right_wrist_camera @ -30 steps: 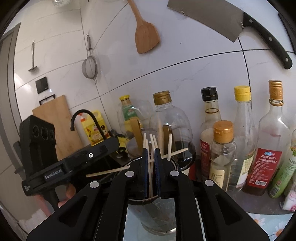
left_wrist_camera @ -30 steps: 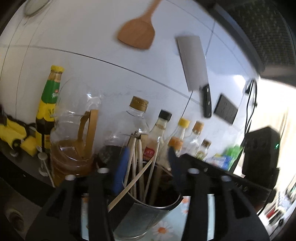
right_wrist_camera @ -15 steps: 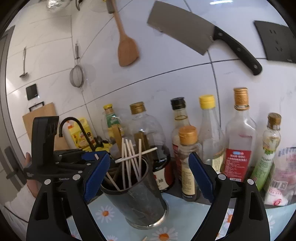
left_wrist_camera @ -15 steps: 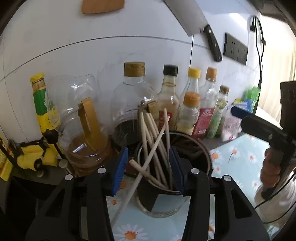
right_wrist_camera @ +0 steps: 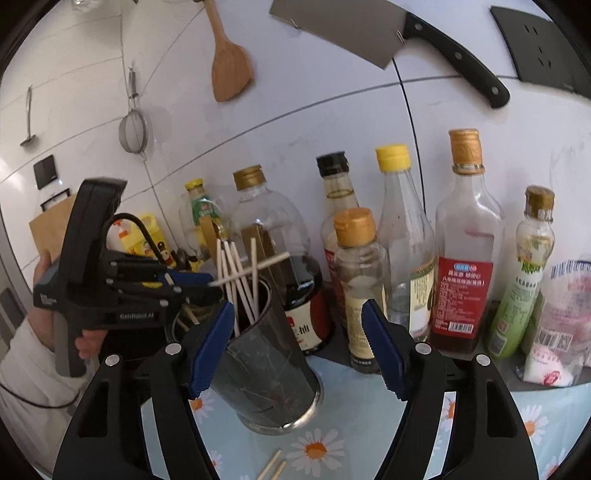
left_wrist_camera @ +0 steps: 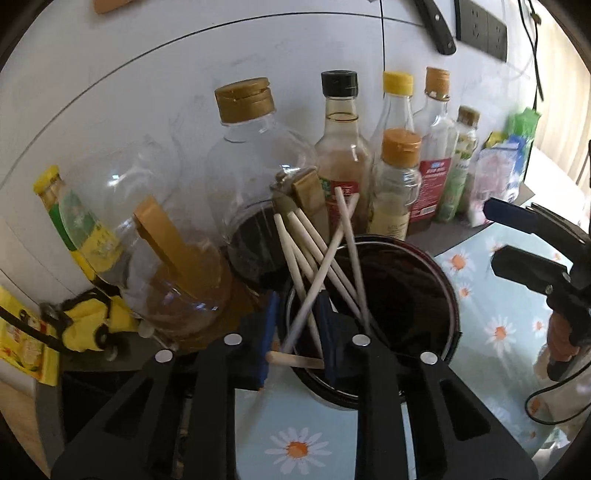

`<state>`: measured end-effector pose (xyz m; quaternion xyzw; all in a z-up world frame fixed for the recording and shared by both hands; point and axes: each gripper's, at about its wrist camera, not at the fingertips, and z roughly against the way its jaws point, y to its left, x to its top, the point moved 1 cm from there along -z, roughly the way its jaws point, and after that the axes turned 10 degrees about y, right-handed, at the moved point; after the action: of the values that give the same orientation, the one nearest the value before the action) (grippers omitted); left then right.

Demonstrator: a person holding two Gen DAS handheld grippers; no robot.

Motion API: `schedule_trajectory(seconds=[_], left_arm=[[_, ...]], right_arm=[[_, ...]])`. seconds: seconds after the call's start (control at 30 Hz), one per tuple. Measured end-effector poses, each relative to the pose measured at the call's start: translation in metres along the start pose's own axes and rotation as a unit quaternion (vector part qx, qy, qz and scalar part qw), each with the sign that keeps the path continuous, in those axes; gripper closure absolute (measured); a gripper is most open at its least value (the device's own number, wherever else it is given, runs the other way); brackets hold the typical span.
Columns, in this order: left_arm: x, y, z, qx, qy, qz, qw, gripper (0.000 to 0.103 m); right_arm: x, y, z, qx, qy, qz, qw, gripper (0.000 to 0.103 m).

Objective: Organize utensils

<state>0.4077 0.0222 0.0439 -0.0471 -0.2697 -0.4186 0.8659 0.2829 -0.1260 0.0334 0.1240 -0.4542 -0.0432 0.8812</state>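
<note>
A dark metal utensil holder (left_wrist_camera: 399,291) (right_wrist_camera: 266,373) stands on a daisy-print mat and holds several pale wooden chopsticks (left_wrist_camera: 317,243) (right_wrist_camera: 236,273). My left gripper (left_wrist_camera: 297,332) is at the holder's left rim, its blue pads closed on one slanted chopstick (left_wrist_camera: 314,291) that sticks out sideways in the right wrist view (right_wrist_camera: 251,269). My right gripper (right_wrist_camera: 295,347) is open and empty, its pads spread either side of the holder, a little in front of it. It shows at the right of the left wrist view (left_wrist_camera: 532,243). Two more chopsticks (right_wrist_camera: 273,467) lie on the mat.
A row of sauce and oil bottles (right_wrist_camera: 465,240) stands against the tiled wall behind the holder. A large clear jug (left_wrist_camera: 155,236) sits at the left. A cleaver (right_wrist_camera: 369,33), a wooden spatula (right_wrist_camera: 229,62) and a strainer (right_wrist_camera: 135,129) hang on the wall. Packets (right_wrist_camera: 561,325) lie at the right.
My left gripper has moved in over the holder's rim and closed on a chopstick. My right gripper, shut on chopsticks a second ago, has opened and drawn back from the holder.
</note>
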Motion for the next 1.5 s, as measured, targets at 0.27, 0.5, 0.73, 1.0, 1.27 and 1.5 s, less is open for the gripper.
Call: schedule_trajectory(seconds=[0.27,0.5,0.73,1.0,1.27,1.5], left_arm=[[0.007,0.0,0.012,0.007,0.019,-0.007,0.9998,0.092],[0.007,0.007,0.017,-0.015,0.025,0.008,0.9996,0.094],[0.01,-0.007,0.025,0.022,0.017,-0.044,0.9987,0.09],[0.0,0.031,0.071,-0.021,-0.048,0.0,0.9986,0.047],[-0.026,0.063,0.044,-0.045,0.008,-0.056,0.9974,0.046],[-0.031,0.066,-0.005,-0.07,0.06,-0.118,0.9887,0.046]], right_arm=[[-0.007,-0.005,0.005,0.001,-0.002,-0.011,1.0,0.036],[-0.004,0.0,0.011,0.011,0.001,-0.007,1.0,0.069],[-0.01,0.001,0.015,0.022,0.004,-0.007,1.0,0.069],[-0.015,-0.001,0.02,0.009,0.015,-0.012,1.0,0.06],[-0.011,0.006,0.023,0.0,0.021,-0.005,1.0,0.056],[-0.011,0.022,0.013,-0.006,0.037,-0.002,0.999,0.047]])
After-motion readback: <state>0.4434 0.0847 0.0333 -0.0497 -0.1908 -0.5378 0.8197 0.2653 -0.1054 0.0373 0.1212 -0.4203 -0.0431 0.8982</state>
